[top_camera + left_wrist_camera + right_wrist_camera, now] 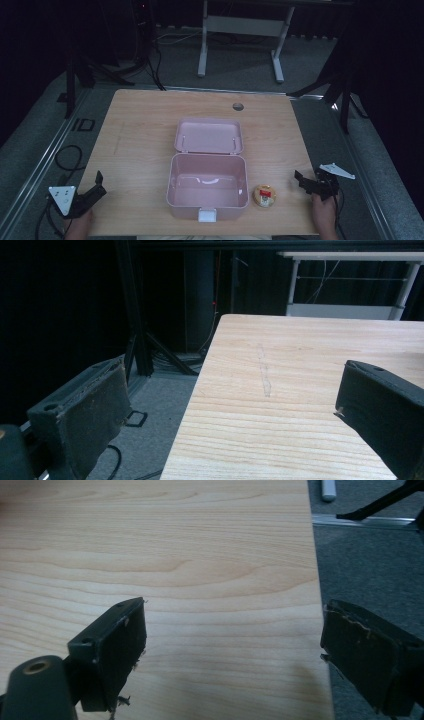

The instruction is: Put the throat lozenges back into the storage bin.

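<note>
1. Grippers first: we see the left gripper (98, 181) at the table's near left corner, well to the left of the pink box (207, 186), with its jaws spread wide and nothing between them.
2. In the left gripper view, the same left gripper (227, 410) shows its two black jaws far apart, one hanging past the table edge over the grey floor (150, 440), the other over the wooden table (280, 390); we find only bare wood between them.
3. We see the right gripper (303, 178) near the table's near right edge, well to the right of the box, also gaping wide and holding nothing.
4. In the right gripper view, the right gripper (232, 640) has one jaw over the table and the other out past its edge; neither jaw touches any object.
5. We place the pink box near the middle of the table's front edge, open, its lid (209, 135) laid back flat behind it and a white latch (207, 215) on its front wall.
6. We see a small round tin (265, 195) with a red and yellow label just to the right of the box, on the table, between the box and the right gripper, apart from both.
</note>
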Demonstrator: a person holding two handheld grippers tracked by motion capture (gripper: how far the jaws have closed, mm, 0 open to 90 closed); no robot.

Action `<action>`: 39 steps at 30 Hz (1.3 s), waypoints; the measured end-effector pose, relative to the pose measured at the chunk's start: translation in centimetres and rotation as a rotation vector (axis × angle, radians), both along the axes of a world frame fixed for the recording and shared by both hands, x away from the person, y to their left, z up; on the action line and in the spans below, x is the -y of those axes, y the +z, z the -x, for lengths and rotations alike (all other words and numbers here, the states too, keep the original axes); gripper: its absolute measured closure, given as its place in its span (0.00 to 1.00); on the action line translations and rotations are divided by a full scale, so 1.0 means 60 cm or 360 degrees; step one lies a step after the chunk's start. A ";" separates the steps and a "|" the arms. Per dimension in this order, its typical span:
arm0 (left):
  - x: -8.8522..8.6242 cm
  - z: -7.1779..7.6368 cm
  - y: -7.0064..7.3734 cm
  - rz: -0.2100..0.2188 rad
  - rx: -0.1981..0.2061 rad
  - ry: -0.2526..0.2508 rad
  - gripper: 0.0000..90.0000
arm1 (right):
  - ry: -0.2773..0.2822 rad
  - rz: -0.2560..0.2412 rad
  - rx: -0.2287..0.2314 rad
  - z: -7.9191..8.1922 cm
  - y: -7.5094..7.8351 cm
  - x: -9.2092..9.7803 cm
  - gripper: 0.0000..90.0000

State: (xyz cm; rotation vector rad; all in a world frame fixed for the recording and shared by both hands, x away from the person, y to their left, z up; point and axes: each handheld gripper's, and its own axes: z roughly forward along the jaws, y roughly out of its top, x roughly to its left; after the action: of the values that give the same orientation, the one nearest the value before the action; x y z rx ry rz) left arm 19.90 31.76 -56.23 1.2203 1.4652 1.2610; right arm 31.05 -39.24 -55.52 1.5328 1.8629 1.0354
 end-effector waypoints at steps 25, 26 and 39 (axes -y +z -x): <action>-0.001 0.000 0.000 0.0009 0.0000 -0.0009 0.01 | 0.0687 0.0370 -0.0467 -0.012 0.024 -0.006 0.17; -0.002 0.000 0.000 0.0009 0.0000 -0.0009 0.01 | 0.0710 0.0383 -0.0488 -0.012 0.027 -0.007 0.17; -0.003 0.001 0.001 0.0021 0.0002 -0.0012 0.01 | 0.1039 0.0792 -0.0721 -0.014 0.053 -0.034 0.17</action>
State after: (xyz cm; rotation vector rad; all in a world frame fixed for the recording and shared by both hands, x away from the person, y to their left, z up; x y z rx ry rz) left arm 19.86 31.91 -56.19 1.2149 1.4644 1.2452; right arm 31.88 -37.21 -52.35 0.9194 2.7801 0.3937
